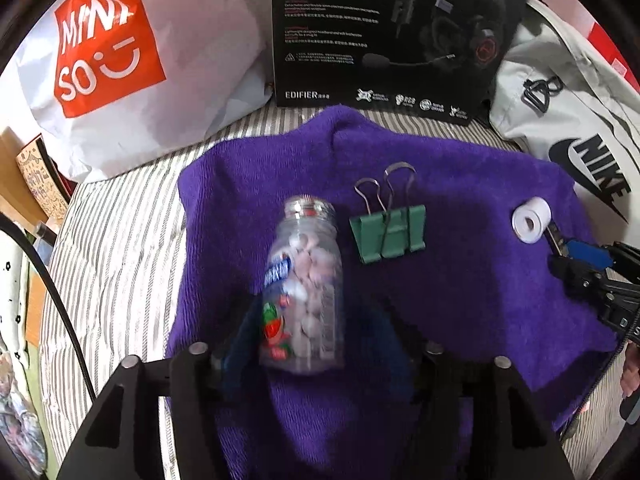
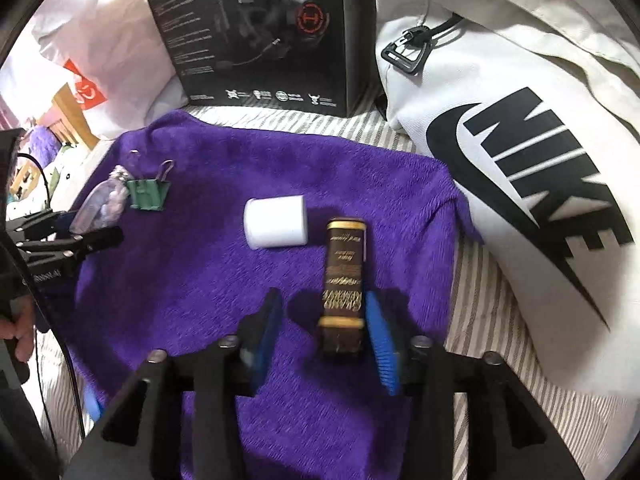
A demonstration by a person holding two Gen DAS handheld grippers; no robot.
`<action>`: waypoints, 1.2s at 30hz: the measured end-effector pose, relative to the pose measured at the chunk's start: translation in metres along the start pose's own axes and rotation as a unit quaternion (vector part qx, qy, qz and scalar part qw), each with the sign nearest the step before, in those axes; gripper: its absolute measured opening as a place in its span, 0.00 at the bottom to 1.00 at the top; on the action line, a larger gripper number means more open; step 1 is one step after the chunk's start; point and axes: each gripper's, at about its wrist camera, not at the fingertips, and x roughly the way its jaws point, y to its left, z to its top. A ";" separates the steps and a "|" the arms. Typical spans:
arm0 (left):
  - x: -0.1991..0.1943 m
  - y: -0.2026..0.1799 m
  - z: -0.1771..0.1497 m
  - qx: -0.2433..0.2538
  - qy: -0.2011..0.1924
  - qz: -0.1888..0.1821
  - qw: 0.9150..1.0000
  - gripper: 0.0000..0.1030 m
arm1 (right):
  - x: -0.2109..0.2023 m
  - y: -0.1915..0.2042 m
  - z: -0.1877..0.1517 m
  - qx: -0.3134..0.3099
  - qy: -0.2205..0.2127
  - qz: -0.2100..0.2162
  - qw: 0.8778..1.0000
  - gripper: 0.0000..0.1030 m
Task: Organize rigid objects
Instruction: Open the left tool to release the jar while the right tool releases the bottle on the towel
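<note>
Striped grey-white bedding (image 1: 120, 240) with a purple towel (image 1: 460, 260) spread over it; behind it, left to right, a white MINISO bag (image 1: 132, 60), a black Edifier headset box (image 1: 400, 32) and a white Nike bag (image 2: 520, 140).

On the towel, left to right: a clear candy bottle (image 1: 304, 284) lying on its side, cap end pointing away – motion-blurred. The left gripper (image 1: 312, 344) has its fingers spread on either side of the bottle's base; whether the pads touch it, cannot tell. Just right of the bottle lies a green binder clip (image 1: 388, 234), wire handles pointing away. Well to the right, a white paper roll (image 2: 276, 222) on its side. Just beside the roll, a brown box with gold lettering (image 2: 346, 276) – its near end sits between the blue pads (image 2: 382, 344) of the right gripper (image 2: 324, 320). The jaws are wide apart; the box lies close against the right pad, with a clear gap to the left pad. A person's hand (image 2: 16, 332) shows at the left edge of the right wrist view.
</note>
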 end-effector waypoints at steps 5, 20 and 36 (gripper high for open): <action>-0.007 -0.005 -0.012 -0.006 0.008 -0.006 1.000 0.59 | -0.023 0.006 -0.017 0.010 -0.009 0.008 1.000 0.61; -0.104 -0.036 -0.079 0.018 -0.057 -0.025 0.998 0.89 | -0.117 0.001 -0.129 0.052 -0.042 -0.016 0.998 0.89; -0.098 -0.072 -0.123 0.028 -0.050 -0.053 0.997 0.89 | -0.090 -0.013 -0.217 0.082 -0.033 -0.081 0.993 0.98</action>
